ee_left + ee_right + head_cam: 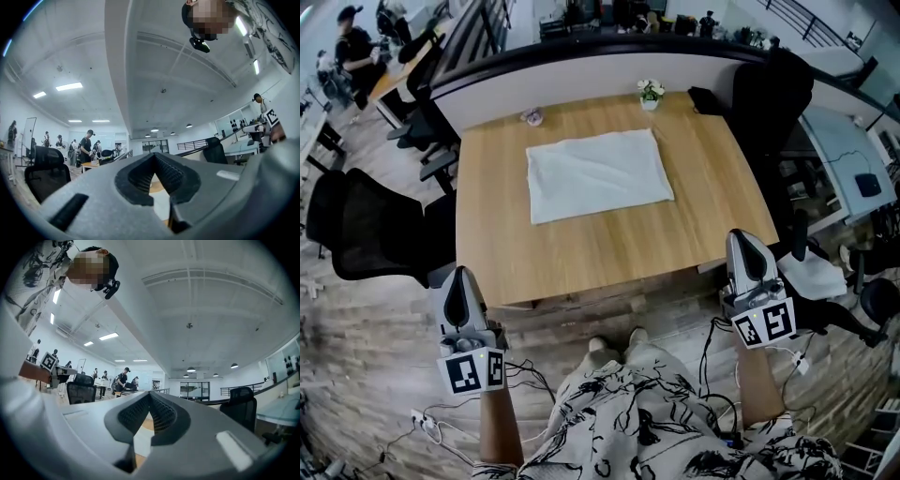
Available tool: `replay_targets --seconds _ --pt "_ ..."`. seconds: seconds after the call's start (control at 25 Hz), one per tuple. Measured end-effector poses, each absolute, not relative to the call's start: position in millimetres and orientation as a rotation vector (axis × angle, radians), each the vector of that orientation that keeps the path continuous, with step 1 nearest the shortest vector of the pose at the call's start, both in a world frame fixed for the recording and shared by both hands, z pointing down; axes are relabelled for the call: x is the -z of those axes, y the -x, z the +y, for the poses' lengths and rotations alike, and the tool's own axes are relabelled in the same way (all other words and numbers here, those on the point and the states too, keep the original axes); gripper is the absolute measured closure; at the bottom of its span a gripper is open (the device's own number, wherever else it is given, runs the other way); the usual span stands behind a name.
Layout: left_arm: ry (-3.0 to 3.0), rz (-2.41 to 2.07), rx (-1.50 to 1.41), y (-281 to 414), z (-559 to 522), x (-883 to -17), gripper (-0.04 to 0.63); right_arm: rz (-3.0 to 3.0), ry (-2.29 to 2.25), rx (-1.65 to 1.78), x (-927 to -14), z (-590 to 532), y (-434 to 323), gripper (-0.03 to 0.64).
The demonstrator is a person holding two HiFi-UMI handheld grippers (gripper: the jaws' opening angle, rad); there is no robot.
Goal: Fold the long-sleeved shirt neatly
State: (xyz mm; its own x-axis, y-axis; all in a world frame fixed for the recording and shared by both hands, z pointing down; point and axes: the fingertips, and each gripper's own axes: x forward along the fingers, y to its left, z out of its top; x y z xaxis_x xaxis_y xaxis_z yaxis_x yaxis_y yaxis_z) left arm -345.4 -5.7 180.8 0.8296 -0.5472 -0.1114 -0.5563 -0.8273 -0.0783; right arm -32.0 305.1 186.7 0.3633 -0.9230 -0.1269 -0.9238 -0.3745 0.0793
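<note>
1. Head view: the long-sleeved shirt [598, 173] lies on the wooden desk [609, 248] as a flat white rectangle. No sleeves or collar show. It sits just past the desk's centre, toward 12 o'clock from the person. The folding looks finished, or very nearly so. At most a little squaring of the edges seems left. A small flower pot [651, 92] stands beyond it at 12 o'clock, near the desk's far edge.
2. Head view, pose: the left tool [462, 281] is at 7 o'clock in the frame and the right tool [743, 246] at 4 o'clock. Both are held off the desk's near edge, well apart from the shirt. They point roughly level toward 12 o'clock, with forearms stretched forward on either side of the person's patterned clothing.
3. Left gripper view: the left tool [154, 161] has its ribbed jaws pressed together with nothing gripped. It looks across the office toward the ceiling and distant people.
4. Right gripper view: the right tool [149, 401] is likewise closed tight and empty, aimed level across the room.
</note>
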Motion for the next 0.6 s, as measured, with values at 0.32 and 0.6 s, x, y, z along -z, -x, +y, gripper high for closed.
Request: replay_targets --seconds 0.32,0.6 --pt "2.901 0.947 -0.109 359.9 13.4 -187.0 0.592 1.667 2.603 -0.199 -183.9 343.0 6.6 0.611" --pt "2.899 1.048 -0.047 375.4 18.7 -213.1 0.592 1.660 2.618 -0.182 -204.5 369.3 -4.8 0.611"
